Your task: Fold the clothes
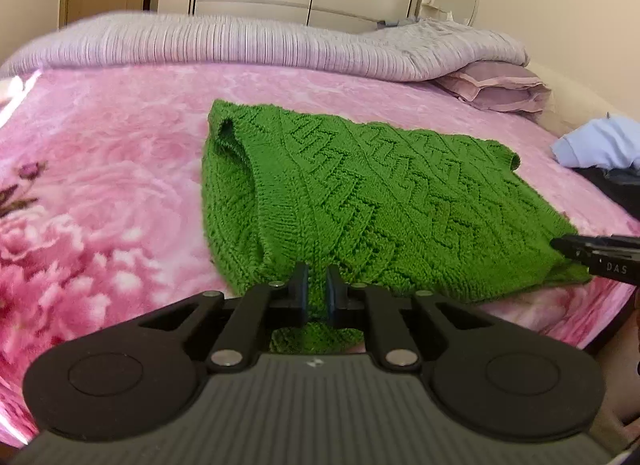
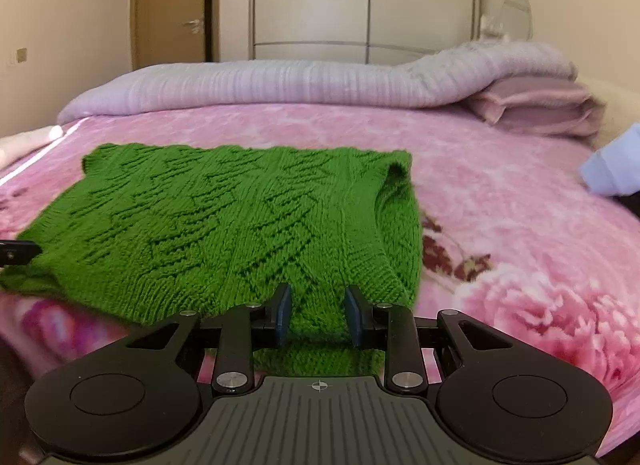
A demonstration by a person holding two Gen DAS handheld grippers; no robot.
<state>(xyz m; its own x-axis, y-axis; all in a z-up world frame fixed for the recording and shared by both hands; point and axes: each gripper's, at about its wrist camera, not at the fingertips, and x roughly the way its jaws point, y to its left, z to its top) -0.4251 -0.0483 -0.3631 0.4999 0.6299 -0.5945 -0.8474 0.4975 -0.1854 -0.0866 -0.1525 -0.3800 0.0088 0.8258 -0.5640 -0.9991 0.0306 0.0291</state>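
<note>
A pink floral blanket (image 2: pixel 520 225) covers the bed. The left gripper (image 1: pixel 318 289) is pinched nearly closed on the near edge of the green knitted sweater (image 1: pixel 360 193), while the right gripper (image 2: pixel 318 315) stands wider, its fingers straddling a fold of the same edge. The sweater lies flat mid-bed, with a lilac duvet (image 2: pixel 280 85) bunched behind it.

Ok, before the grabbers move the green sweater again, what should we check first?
1. Left gripper pinching the green sweater: ok, fingers nearly closed on the near edge.
2. Right gripper gripping: not ok, fingers wider apart with knit between.
3. Sweater lying flat on the pink blanket: ok, though it sags at the near edge.
4. Blue cloth away from the sweater: ok.
5. Layers lined up underneath: cannot tell.
</note>
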